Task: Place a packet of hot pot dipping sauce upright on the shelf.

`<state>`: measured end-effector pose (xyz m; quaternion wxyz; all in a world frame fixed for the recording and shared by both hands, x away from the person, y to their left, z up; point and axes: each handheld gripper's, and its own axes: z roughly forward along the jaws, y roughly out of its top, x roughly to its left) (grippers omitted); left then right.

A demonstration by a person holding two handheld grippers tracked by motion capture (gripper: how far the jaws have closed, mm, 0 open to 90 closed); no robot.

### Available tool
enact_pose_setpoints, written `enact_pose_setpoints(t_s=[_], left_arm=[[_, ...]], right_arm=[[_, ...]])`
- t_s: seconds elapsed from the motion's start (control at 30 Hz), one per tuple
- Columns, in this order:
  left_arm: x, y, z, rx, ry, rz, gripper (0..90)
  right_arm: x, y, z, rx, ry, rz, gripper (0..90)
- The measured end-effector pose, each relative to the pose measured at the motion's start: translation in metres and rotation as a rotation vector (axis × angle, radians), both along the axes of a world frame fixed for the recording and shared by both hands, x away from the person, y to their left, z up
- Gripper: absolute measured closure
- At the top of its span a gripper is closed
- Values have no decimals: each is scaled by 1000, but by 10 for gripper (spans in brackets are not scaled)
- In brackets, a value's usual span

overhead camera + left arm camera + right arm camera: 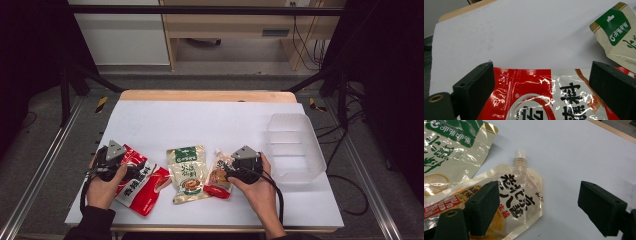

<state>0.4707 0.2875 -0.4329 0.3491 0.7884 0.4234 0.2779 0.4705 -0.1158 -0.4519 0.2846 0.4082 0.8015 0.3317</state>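
A: Red foil first, from the high view. Red packet point(137, 182) at the near left of the white sheet point(200, 120), partly under the left gripper point(112, 159). Long axis slanted, from far left down to near right.

B: And on the other side?

A: Spouted pouch point(218, 175) at the near middle, just beside the right gripper point(239, 161). Long axis running near to far, spout aimed away from the person. Green-and-cream pouch point(186, 172) between the two, clear tub point(295, 150) well off to the right.

B: Now the left gripper view?

A: Left gripper point(540, 75) with jaws wide apart, clamped on nothing. Red packet point(536, 100) lying flat below and between them, its far edge straight across the gap. Corner of the green-and-cream pouch point(621, 37) off to the right.

B: Advice there?

A: Probably best to tilt down, catch that far edge square between the pads, then close firmly. Slippery film, likely to slide out of a shallow bite.

B: Right gripper view?

A: Right gripper point(539, 200) also spread wide, holding nothing. Spouted pouch point(521, 202) under one jaw, bare sheet under the other; white cap point(520, 153) pointing away from the camera.

B: So?

A: Shift sideways toward the pouch until straddling its edge near the stiff spout, then pinch. Seemingly off-centre for now.
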Motion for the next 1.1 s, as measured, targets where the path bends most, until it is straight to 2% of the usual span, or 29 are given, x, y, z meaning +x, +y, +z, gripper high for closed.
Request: enact_pose_setpoints(t_s=[0.13,0.23,0.27,0.43,0.6,0.83,0.93,1.1], left_arm=[[0,0,0,0,5,-3,67],[0,-1,0,0,5,-3,70],[0,-1,1,4,8,-7,70],[0,-3,1,8,10,-14,71],[0,-4,1,11,11,-23,72],[-1,-8,2,11,11,-36,73],[-1,-10,2,16,14,-46,73],[-1,-12,2,20,19,-54,73]], right_arm=[[1,-1,-2,12,17,-7,299],[2,-2,-3,14,28,0,330],[2,-2,-4,15,41,0,380],[7,-4,-8,19,75,0,460],[11,-5,-12,27,110,-5,488],[16,-4,-18,27,140,-3,481],[20,-5,-22,50,168,-5,490],[22,-7,-25,81,191,-8,523]])
